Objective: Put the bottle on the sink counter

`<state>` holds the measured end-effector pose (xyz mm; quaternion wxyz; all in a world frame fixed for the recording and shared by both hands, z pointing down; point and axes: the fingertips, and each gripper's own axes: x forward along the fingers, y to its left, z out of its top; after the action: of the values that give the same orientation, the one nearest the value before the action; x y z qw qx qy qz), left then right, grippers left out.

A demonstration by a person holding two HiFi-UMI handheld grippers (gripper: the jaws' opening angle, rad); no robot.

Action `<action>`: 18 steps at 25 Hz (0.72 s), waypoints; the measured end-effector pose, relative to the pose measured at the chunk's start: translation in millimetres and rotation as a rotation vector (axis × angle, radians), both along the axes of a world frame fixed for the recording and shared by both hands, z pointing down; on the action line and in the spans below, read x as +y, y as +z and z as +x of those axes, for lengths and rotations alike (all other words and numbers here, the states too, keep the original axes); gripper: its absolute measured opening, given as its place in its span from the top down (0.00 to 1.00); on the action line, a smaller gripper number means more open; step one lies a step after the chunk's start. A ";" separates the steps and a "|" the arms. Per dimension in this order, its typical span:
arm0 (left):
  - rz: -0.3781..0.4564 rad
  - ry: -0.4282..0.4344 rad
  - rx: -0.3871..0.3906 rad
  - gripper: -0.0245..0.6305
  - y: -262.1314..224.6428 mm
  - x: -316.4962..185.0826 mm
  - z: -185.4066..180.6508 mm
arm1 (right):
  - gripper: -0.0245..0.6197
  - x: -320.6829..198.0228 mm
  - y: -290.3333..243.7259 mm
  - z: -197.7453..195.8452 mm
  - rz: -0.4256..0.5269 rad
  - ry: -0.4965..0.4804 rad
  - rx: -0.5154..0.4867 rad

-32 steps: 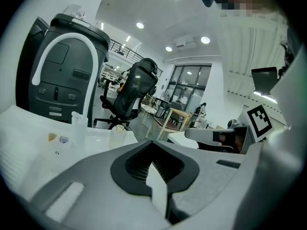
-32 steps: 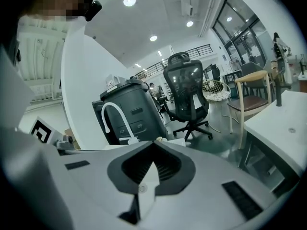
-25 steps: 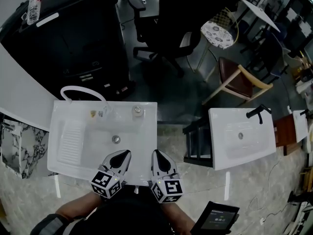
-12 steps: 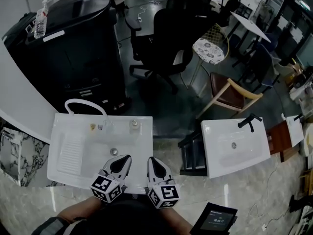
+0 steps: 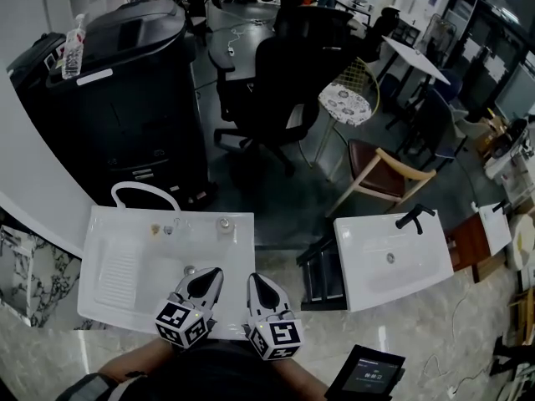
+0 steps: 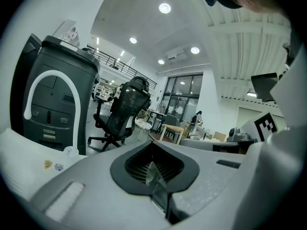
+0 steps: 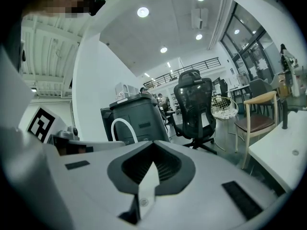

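A clear plastic bottle (image 5: 73, 47) with a label stands on top of the tall black machine (image 5: 125, 98) at the far left; it also shows small in the left gripper view, bottle (image 6: 67, 33). The white sink counter (image 5: 117, 266) lies right below me. Both grippers hover side by side over its front edge, far from the bottle. My left gripper (image 5: 211, 275) is shut with nothing in it, as its own view shows (image 6: 152, 170). My right gripper (image 5: 254, 281) is likewise shut and holds nothing (image 7: 152, 170).
A white hose (image 5: 140, 190) arcs behind the sink. A black office chair (image 5: 276, 82), a wire stool (image 5: 349, 98) and a wooden chair (image 5: 380, 170) stand beyond. A second white basin (image 5: 368, 274) is at right, a black step stool (image 5: 322, 278) between them.
Both grippers have risen a little over the sink's front edge, still shut. The head view has tilted up, so more of the room and the bottle shows.
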<state>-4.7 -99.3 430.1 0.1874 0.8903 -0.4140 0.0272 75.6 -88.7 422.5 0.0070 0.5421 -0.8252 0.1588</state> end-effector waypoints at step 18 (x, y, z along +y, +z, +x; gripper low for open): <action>0.033 -0.013 -0.014 0.96 -7.1 -4.9 -4.9 | 0.97 -5.0 -15.0 -4.6 0.070 -0.018 0.046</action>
<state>-9.6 -104.2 423.0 0.1701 0.8904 -0.4214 0.0254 70.9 -93.8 407.4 0.0085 0.5379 -0.8347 0.1173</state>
